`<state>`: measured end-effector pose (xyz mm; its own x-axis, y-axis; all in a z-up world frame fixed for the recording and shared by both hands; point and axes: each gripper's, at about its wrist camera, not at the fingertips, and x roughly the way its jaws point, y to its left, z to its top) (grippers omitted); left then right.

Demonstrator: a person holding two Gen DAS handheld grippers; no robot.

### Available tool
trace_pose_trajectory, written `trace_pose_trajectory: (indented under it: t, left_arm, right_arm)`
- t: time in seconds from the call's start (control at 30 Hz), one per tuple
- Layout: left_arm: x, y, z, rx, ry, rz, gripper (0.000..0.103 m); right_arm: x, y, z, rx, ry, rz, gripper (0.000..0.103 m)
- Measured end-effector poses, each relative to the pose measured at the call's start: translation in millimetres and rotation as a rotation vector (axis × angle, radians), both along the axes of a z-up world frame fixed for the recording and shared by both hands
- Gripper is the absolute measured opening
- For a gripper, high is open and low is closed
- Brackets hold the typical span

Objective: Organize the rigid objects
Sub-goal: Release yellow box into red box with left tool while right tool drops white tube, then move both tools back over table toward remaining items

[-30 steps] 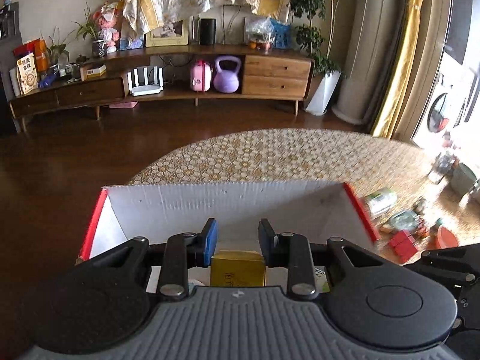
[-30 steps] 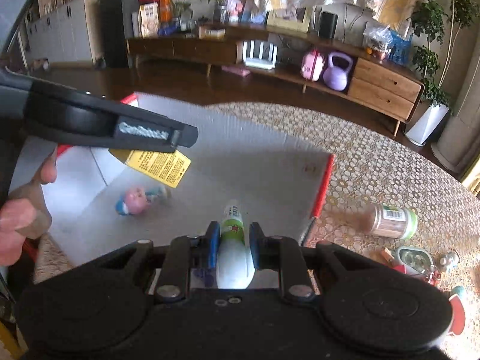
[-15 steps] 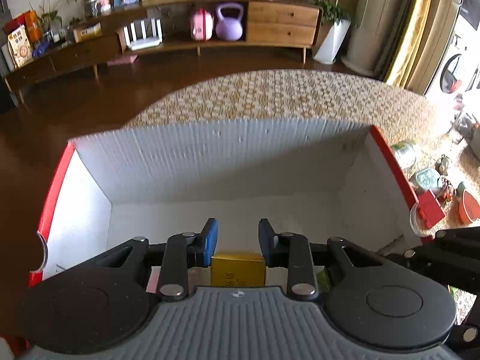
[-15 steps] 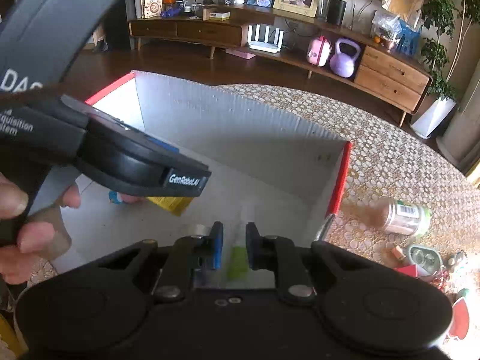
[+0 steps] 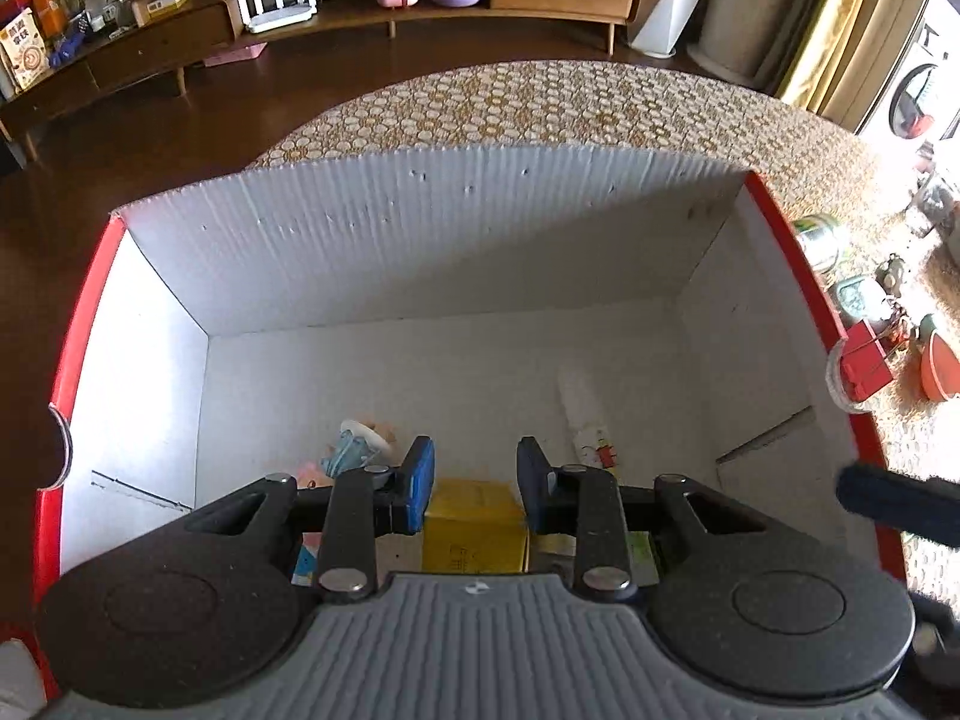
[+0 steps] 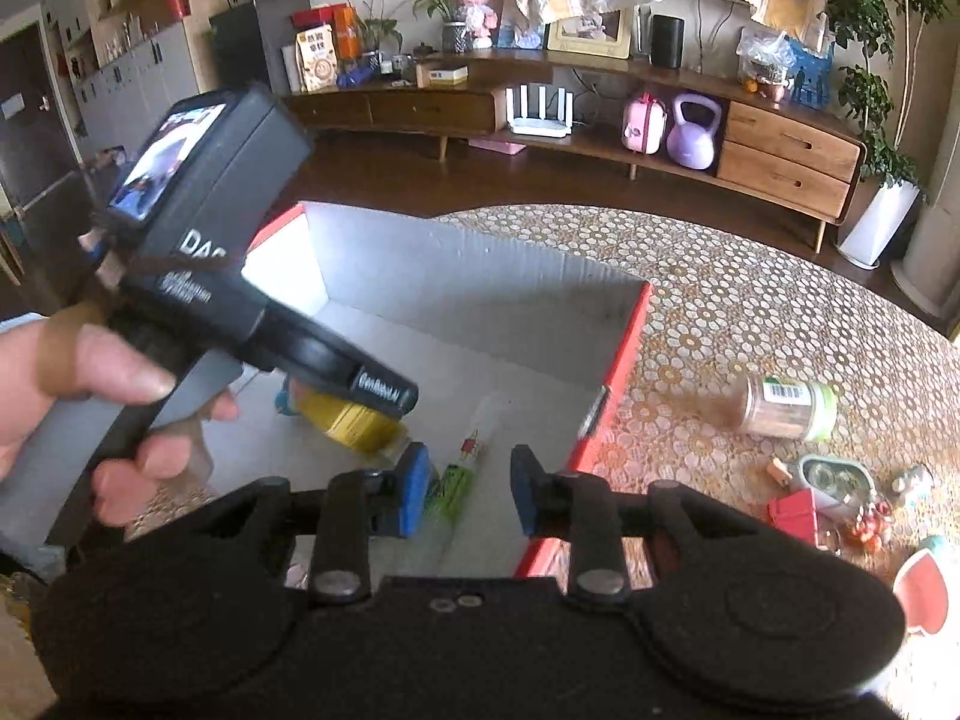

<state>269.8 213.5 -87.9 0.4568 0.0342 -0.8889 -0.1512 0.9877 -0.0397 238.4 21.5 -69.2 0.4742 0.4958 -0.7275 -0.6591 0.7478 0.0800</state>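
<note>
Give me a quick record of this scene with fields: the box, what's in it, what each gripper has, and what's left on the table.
box: white inside, red edged, open on patterned table
in box: white tube lying flat; small toy figure
left gripper: yellow box between its pads, low in the box
right gripper: jaws opening, nothing between them, tube below
left on table: lying jar, red block, small tin
</note>
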Motion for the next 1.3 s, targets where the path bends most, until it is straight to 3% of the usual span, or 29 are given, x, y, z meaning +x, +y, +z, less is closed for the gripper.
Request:
trace_pose_trajectory:
  t: [0.6, 1.13, 1.23, 1.27, 1.3]
  left_arm:
    - [-53, -33, 47, 0.067, -0.153, -0.004, 0.029]
    - [-116, -114, 83, 0.072, -0.314, -0.111, 0.030]
    - [-121, -132, 84, 0.042, -0.329, -0.134, 0.030]
    - [-121, -137, 83, 0.033, -0.331, -0.140, 0.033]
    - [-121, -143, 83, 0.028, -0.333, -0.147, 0.042]
  right_arm:
    - [-58, -73, 22, 0.078, -0.001, -0.030, 0.046]
    - [-93, -157, 31, 0.124, -0.049, -0.121, 0.066]
    - [-95, -175, 27, 0.131, -0.058, -0.151, 0.073]
    - [-95, -180, 27, 0.131, -0.060, -0.161, 0.074]
    - [-95, -187, 26, 0.133, -0.060, -0.172, 0.076]
